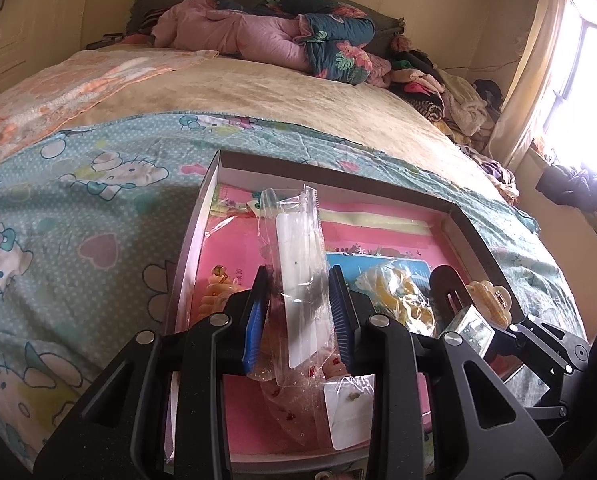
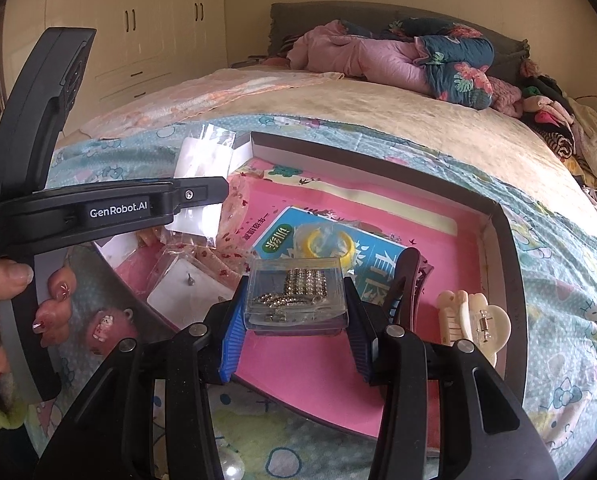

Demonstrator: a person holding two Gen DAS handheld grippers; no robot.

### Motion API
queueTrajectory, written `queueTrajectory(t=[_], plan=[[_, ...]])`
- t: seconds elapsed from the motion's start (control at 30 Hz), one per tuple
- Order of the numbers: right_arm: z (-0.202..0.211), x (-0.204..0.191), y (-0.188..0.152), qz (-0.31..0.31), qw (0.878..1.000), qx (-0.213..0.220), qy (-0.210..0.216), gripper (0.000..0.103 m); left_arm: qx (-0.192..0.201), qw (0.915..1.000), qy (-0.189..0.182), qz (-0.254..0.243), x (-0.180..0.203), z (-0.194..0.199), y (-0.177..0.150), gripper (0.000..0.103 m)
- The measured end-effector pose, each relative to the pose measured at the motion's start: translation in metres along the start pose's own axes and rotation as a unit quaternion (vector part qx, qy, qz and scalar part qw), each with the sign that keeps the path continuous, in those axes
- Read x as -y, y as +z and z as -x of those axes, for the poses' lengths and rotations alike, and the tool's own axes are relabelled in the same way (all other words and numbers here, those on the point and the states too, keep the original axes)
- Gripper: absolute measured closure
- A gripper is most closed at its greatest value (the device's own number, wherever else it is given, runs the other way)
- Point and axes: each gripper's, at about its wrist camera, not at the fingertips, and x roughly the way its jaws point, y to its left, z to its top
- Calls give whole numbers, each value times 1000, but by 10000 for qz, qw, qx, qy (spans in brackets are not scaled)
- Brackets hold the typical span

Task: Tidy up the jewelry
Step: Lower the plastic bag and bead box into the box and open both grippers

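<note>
The clear plastic case (image 2: 296, 298) of sparkly rhinestone pieces is sitting pinched between the right gripper (image 2: 296, 320)'s blue pads, hanging just above the pink floor of the shallow box (image 2: 378, 168) on the bed (image 2: 378, 112). Beside it the left gripper (image 1: 298, 312) is squeezing a clear packet (image 1: 298, 248) holding a white card, upright over the same box. In the box are lying a yellow ring bag (image 2: 330, 242), a dark hair clip (image 2: 408, 280) and a cream claw clip (image 2: 474, 320). A hand (image 2: 2, 300) is gripping the left handle.
</note>
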Motion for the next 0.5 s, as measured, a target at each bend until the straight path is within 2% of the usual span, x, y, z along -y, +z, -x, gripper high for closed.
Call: queueTrajectory(t=[0.27,0.4,0.5], plan=[[0,0,-5,-28,9999,-106,45,60,-33,10000,-72,-45,3,-1,-1,81],[3,0,-6,-40,9999,-86,55,50,-53,9999,-108,-54,5,-1,-1,81],[9,0,-6,-26,10000,-47,36,48,-69,9998,-142,-85,9,-1,-1,81]])
